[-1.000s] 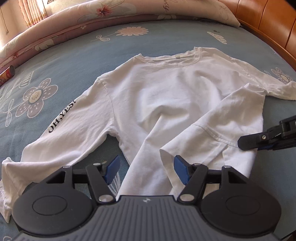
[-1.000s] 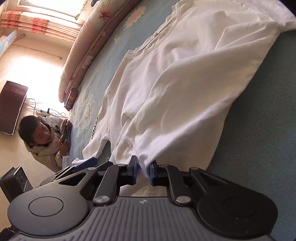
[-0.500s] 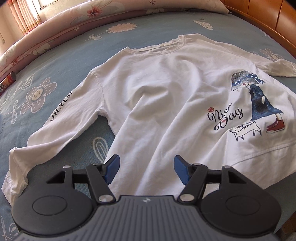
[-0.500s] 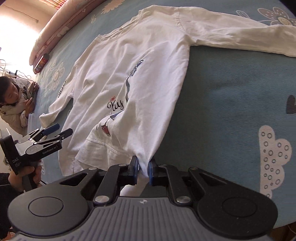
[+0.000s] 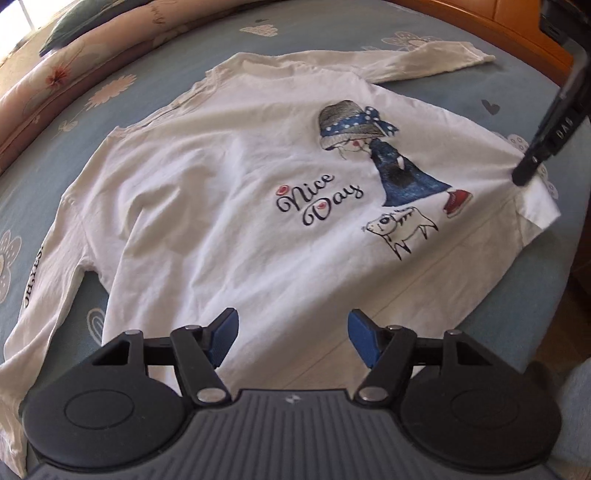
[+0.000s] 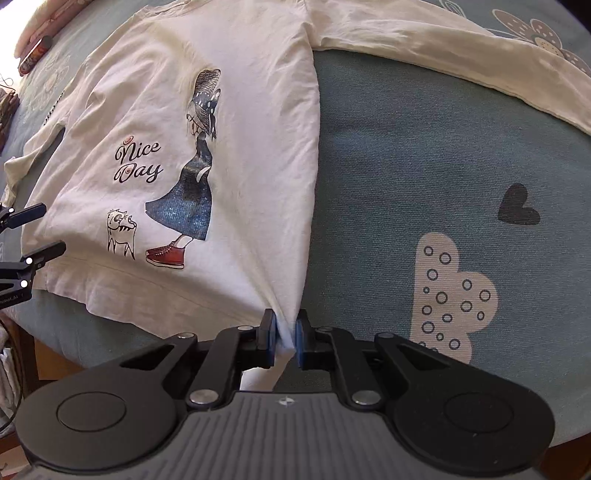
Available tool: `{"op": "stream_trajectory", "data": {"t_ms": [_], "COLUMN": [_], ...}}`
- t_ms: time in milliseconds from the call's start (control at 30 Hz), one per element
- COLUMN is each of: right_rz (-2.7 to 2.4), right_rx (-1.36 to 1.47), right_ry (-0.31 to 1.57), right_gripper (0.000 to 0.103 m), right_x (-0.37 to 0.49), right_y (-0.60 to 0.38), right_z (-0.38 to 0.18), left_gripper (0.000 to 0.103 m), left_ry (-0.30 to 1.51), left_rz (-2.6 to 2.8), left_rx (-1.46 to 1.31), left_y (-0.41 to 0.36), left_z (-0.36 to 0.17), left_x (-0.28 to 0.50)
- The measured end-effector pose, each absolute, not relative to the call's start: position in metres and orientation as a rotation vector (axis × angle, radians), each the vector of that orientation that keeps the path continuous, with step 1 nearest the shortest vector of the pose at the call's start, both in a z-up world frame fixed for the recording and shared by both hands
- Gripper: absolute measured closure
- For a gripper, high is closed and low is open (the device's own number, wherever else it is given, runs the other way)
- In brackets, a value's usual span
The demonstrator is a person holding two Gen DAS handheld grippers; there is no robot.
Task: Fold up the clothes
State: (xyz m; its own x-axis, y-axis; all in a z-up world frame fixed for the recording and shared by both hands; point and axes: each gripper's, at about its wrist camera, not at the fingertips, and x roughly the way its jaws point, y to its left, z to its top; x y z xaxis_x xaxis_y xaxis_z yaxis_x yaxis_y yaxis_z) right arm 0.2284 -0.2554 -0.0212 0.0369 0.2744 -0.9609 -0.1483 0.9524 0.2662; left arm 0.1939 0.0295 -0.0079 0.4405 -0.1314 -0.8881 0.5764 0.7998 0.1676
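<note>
A white long-sleeved shirt [image 5: 236, 206] with a "Nice Day" print and a girl in a blue dress lies front up, spread flat on the blue bed. My left gripper [image 5: 290, 338] is open just above the shirt's hem, nothing between its blue pads. My right gripper [image 6: 284, 332] is shut on the hem corner of the shirt [image 6: 221, 155], pulling it taut. In the left wrist view the right gripper [image 5: 526, 173] shows at the shirt's right hem corner. The left gripper [image 6: 33, 230] appears open at the left edge of the right wrist view.
The blue flowered bedspread [image 6: 424, 177] covers the bed. A pink flowered quilt [image 5: 74, 62] lies along the far side, a wooden headboard [image 5: 509, 26] at the right. A small can [image 6: 35, 55] rests near the quilt. The bed's near edge runs just below the shirt's hem.
The right gripper pulled the folded-over lower part of the shirt back to the right, laying it flat and baring the print. The left gripper stayed open near the hem.
</note>
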Motion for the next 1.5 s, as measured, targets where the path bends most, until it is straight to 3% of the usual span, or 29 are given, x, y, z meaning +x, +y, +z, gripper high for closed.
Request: {"op": "stream_trajectory", "data": {"t_ms": [133,167,233,367,533,600,800,1067,1333,1500], "right_rz": [0.262,0.237,0.164,0.194,0.351,0.402,0.477,0.483,0.481,0.465], "right_rx": [0.16,0.165,0.064,-0.081,-0.127,-0.115,-0.057,-0.041,-0.026,-0.012], "right_ry": [1.514,1.523,1.509,1.41,1.286,1.273,1.284,1.322,1.306,1.325], "right_gripper": [0.086,0.08,0.078,0.058,0.057,0.053,0.053,0.053,0.052,0.052], "right_x": [0.234,0.234,0.231,0.217,0.204,0.204,0.199,0.192,0.199,0.2], "right_y": [-0.262,-0.265,-0.265,-0.25,-0.218,-0.203,-0.169,-0.156,-0.137,-0.134], "right_z": [-0.028,-0.032,-0.033,-0.018,-0.002,-0.002,-0.009,-0.012,-0.01,-0.017], "left_gripper": [0.032,0.032,0.032,0.032,0.032,0.032,0.032,0.036,0.047,0.048], "left_ry": [0.97,0.953,0.92,0.859,0.862,0.886,0.987,1.034,1.085,1.048], "left_rz": [-0.617,-0.654,-0.708,-0.758,-0.743,-0.726,-0.573,-0.207,0.004,0.026], "left_rx": [0.662,0.704,0.779,0.916,0.937,0.868,0.643,-0.085,-0.539,-0.522], "left_y": [-0.001,-0.008,-0.019,-0.028,-0.027,-0.023,0.009,0.151,0.258,0.258], "left_z": [-0.018,-0.021,-0.028,-0.043,-0.048,-0.04,-0.023,0.02,-0.052,-0.063], "left_x": [0.17,0.164,0.153,0.136,0.134,0.138,0.154,0.235,0.318,0.337]}}
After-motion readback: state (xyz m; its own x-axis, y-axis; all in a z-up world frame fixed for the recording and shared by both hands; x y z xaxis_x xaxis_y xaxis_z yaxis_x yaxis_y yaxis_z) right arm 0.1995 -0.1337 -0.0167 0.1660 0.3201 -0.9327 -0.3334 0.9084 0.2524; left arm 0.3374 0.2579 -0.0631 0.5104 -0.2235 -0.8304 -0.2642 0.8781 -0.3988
